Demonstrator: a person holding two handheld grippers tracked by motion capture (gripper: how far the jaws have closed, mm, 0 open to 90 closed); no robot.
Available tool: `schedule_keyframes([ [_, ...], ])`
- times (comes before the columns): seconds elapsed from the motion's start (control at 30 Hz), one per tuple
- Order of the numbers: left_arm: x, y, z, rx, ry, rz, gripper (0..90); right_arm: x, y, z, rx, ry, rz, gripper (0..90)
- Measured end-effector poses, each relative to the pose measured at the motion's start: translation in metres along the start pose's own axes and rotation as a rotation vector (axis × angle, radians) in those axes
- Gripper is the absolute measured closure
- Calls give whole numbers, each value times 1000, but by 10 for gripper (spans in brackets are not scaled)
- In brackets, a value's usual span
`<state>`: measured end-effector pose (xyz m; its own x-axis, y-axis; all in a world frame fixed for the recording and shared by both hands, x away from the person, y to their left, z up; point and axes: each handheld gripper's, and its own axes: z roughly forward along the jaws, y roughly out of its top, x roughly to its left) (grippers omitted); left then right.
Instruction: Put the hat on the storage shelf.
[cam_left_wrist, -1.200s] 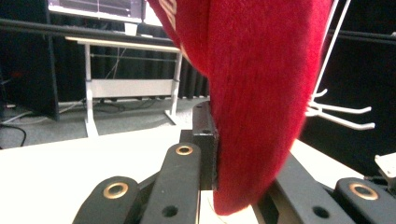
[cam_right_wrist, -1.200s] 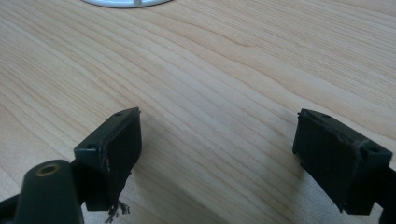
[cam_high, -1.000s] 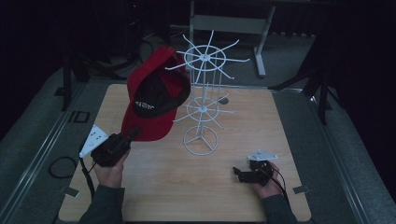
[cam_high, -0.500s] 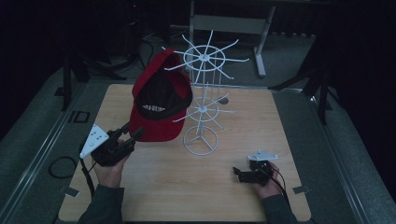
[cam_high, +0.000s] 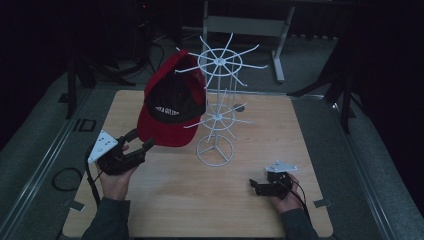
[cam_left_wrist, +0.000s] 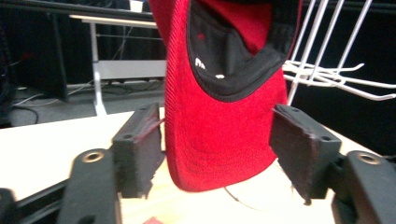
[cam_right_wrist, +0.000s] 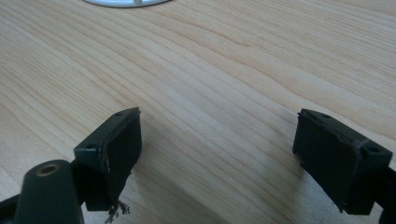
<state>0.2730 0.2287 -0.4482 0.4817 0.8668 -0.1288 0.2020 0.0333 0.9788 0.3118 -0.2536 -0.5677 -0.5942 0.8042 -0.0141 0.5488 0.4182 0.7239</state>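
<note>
Released since half a second ago, the cap now hangs on the rack, and the left gripper has dropped back below it with its jaws apart. In the high view the gripper sits at lower left of the frame, jaw tips just under the brim; whether they touch the brim cannot be told from there. In the left gripper view the brim hangs down between the two spread jaws with a gap on each side, so nothing is gripped.

The cap is red with a black inner band and black lining. White lettering runs across the black part in the high view, too small to read. In the left gripper view the brim shows a ribbed red weave, and the crown is cut off by the top edge. White rack arms cross the upper right there.

The rack is white wire with two wheels of spokes on a ring base, standing mid-table. Which spoke carries the cap is hidden behind the cap itself.

The right gripper rests low at lower right in the high view, jaws spread wide with nothing between them over bare wood. A sliver of the rack's base is cut off at the top edge.
</note>
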Motion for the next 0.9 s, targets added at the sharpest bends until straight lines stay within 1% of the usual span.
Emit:
schedule_keyframes([
  [0.13,2,-1,-1,10,11,-3,279,0,0,0,0,-1,0,153],
  [0.33,11,-8,0,27,36,-44,241,0,0,0,0,0,1,153],
  [0.37,12,-9,0,30,40,-45,234,0,0,0,0,0,1,153],
  [0.47,14,-11,1,32,37,-58,229,0,0,0,0,0,1,153],
  [0.67,14,-14,3,49,28,-62,228,0,0,0,0,-1,-1,153],
  [0.9,16,-17,6,64,30,-68,229,0,0,0,0,0,1,153],
])
